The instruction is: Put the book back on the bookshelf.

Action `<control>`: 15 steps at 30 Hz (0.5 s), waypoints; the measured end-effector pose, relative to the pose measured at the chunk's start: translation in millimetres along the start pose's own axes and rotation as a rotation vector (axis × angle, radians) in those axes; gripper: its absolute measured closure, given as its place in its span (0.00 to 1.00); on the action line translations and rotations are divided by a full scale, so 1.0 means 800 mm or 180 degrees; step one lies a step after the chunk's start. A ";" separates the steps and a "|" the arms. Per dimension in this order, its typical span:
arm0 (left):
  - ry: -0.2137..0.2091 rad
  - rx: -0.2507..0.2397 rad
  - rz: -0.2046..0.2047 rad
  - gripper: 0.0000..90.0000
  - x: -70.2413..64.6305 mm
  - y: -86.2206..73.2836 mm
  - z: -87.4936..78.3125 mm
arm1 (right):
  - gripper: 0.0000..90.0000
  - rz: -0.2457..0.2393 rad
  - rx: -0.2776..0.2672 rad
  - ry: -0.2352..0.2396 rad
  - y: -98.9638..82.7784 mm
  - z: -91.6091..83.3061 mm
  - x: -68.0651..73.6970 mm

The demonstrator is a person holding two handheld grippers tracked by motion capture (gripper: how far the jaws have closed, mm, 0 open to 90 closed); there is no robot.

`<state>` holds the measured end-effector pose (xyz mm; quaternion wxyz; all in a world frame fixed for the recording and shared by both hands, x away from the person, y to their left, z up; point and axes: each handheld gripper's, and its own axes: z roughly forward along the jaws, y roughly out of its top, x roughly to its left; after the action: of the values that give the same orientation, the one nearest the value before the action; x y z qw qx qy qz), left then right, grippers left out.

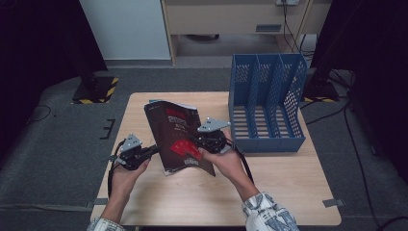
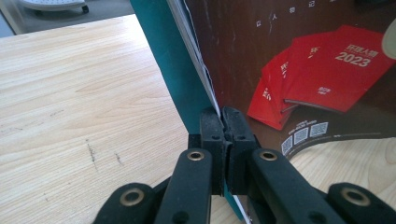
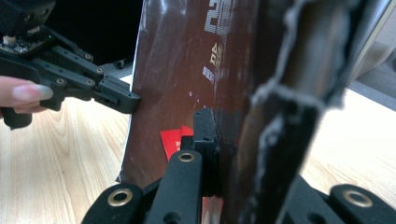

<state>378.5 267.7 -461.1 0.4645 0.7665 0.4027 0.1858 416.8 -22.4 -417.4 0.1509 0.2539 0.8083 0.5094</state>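
A dark brown magazine with red books printed on its cover is held tilted above the wooden table. My left gripper is shut on its left edge; in the left gripper view both jaws pinch the cover and its teal back. My right gripper is shut on the magazine's right side. In the right gripper view one pad presses the cover, and the other jaw is hidden behind the blurred page edge. The left gripper shows there too.
A blue three-slot file rack stands at the table's back right, just beyond the right gripper. Bare wood lies in front of and left of the magazine. A dark floor and black stands surround the table.
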 end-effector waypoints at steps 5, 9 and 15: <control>0.0023 0.0017 0.0099 0.98 -0.003 0.004 -0.005 | 0.93 -0.0030 0.0014 0.0002 0.002 -0.008 -0.001; 0.0042 -0.0031 0.0105 0.98 -0.005 0.006 -0.007 | 0.93 -0.0046 -0.0004 -0.0005 0.007 -0.012 -0.004; 0.0098 -0.0190 0.0122 0.98 -0.007 0.019 -0.005 | 0.95 -0.0118 -0.0076 -0.0183 0.017 -0.014 -0.008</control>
<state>379.1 261.6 -445.4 0.4772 0.7570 0.3893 0.2184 420.2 -29.6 -400.1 0.1865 0.2515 0.8020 0.5087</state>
